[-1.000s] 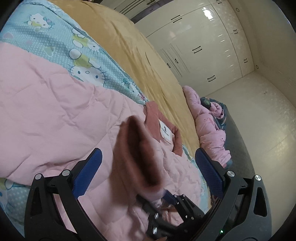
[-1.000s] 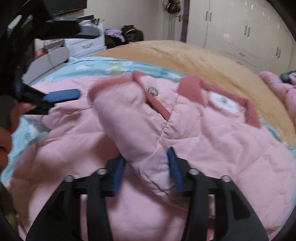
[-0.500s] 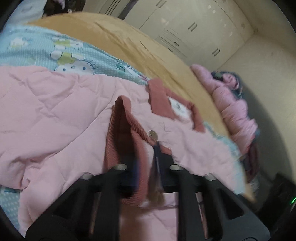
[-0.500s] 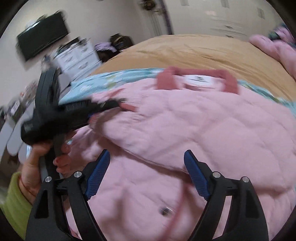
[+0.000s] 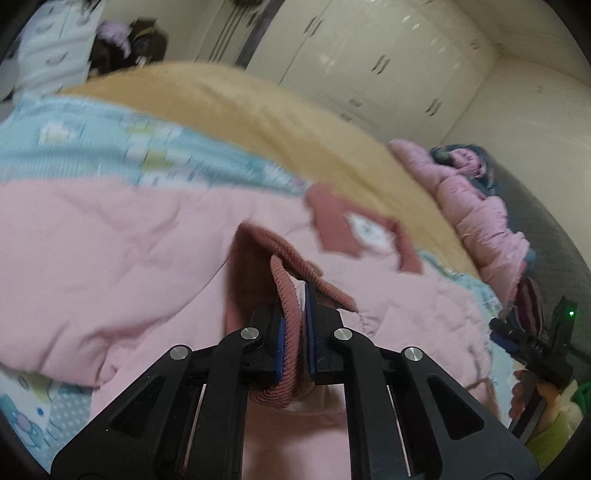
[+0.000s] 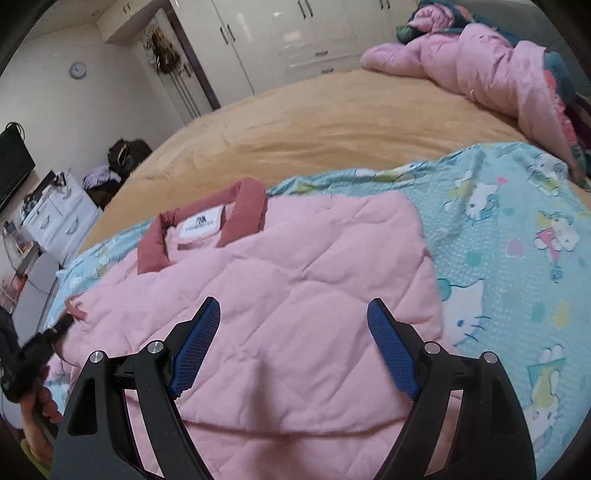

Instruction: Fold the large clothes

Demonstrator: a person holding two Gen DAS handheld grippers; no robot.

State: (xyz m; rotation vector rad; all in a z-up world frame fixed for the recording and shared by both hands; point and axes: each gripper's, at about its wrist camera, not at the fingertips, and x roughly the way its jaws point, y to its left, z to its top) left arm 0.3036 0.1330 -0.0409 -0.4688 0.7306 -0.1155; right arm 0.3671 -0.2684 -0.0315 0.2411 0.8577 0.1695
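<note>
A pink quilted jacket (image 6: 295, 258) with a dark-pink collar (image 6: 207, 225) and white label lies spread on the bed. In the left wrist view my left gripper (image 5: 295, 291) is shut on the jacket's ribbed dark-pink cuff (image 5: 291, 332), which stands up between the pads over the jacket body (image 5: 110, 258). My right gripper (image 6: 293, 306) hovers open over the jacket's lower body, with nothing between its blue pads (image 6: 199, 343). The right wrist view also catches the left gripper (image 6: 55, 328) at the far left edge, held in a hand.
A light-blue cartoon-cat sheet (image 6: 517, 240) lies under the jacket, on a tan blanket (image 6: 332, 122). A heap of pink padded clothing (image 6: 480, 55) sits at the bed's far right corner. White wardrobes (image 6: 295, 29) line the wall; a white drawer unit (image 6: 59, 218) stands at left.
My left gripper went from wide open to shut on the cuff. My right gripper let go of the sleeve, opened wide and swung right across the jacket.
</note>
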